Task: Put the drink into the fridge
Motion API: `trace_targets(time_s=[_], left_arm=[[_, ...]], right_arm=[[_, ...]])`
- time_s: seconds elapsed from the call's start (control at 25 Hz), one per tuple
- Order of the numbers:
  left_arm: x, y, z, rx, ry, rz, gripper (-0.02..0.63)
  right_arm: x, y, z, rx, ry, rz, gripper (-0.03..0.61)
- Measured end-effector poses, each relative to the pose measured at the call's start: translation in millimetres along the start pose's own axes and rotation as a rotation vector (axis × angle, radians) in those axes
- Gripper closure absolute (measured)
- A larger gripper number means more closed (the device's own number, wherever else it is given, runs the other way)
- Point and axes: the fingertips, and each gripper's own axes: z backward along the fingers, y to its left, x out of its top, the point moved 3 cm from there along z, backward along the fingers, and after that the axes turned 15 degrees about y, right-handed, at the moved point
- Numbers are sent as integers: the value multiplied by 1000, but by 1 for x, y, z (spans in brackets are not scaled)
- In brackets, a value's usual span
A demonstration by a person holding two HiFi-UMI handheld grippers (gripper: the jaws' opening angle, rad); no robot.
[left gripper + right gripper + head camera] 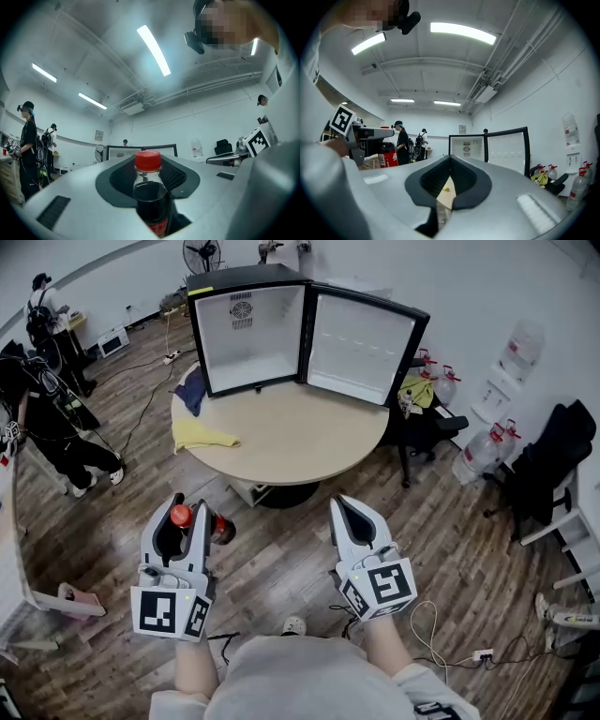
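Note:
A cola bottle (pixel 221 529) with a red cap sits between the jaws of my left gripper (pixel 187 504), which is shut on it, low over the wooden floor in front of the table. In the left gripper view the bottle (pixel 151 197) stands upright between the grey fingers, cap uppermost. My right gripper (pixel 339 502) hangs beside it to the right, its jaws together with nothing in them. The small black fridge (pixel 251 329) stands on the far side of the round table (pixel 291 442), its door (pixel 361 345) swung wide open to the right and its white inside bare. The right gripper view shows the fridge (pixel 466 147) ahead.
A yellow cloth (pixel 202 437) and a blue cloth (pixel 190 390) lie on the table's left part. Water jugs (pixel 473 454) and a dark chair (pixel 548 470) stand at the right. People (pixel 47 427) stand at the left. Cables trail on the floor.

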Motion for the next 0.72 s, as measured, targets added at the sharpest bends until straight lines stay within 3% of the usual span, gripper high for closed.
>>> trace_targets(time_s=[0.4, 0.72], left_arm=[[1, -10, -24, 3, 3, 5, 471], [1, 14, -75, -9, 1, 2, 471]], right_arm=[[-2, -24, -9, 21, -6, 1, 568], [5, -45, -68, 17, -7, 0, 568]])
